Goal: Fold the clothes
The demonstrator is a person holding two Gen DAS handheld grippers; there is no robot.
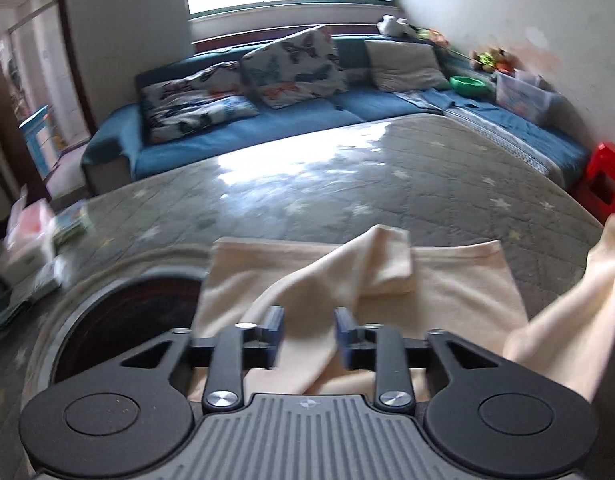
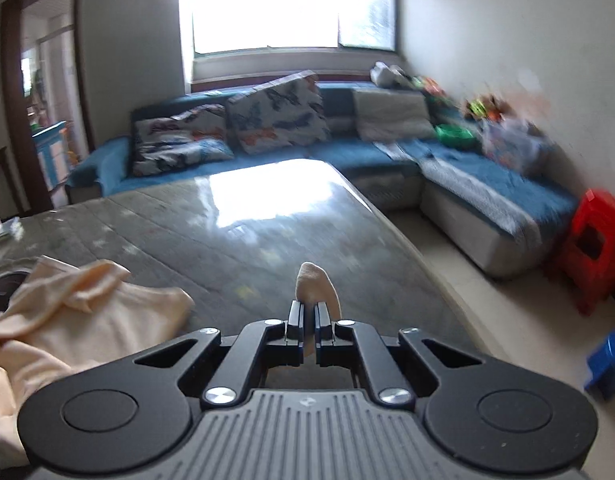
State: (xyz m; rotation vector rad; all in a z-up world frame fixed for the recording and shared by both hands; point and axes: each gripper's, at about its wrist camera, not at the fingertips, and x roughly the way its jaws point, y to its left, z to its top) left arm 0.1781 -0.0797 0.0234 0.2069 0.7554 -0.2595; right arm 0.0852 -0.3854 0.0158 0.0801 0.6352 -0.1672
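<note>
A cream-coloured garment (image 1: 447, 280) lies spread on the grey star-patterned cover of the table (image 1: 347, 184). One sleeve lies folded across its body. My left gripper (image 1: 309, 332) hovers over the near part of the garment with its jaws apart and nothing pinched between the blue pads. At the right edge of the left wrist view the other sleeve (image 1: 587, 292) is lifted up off the table. My right gripper (image 2: 308, 316) is shut on the end of that cream sleeve (image 2: 317, 284), which sticks up past the fingertips. The rest of the garment (image 2: 87, 312) lies bunched to its left.
A round dark opening (image 1: 123, 328) with a grey rim sits beside the garment at the left. Boxes and packets (image 1: 31, 248) lie at the table's left edge. A blue sofa (image 1: 347, 100) with cushions stands behind the table. A red stool (image 2: 595, 248) and a blue stool (image 2: 609, 364) stand on the floor at the right.
</note>
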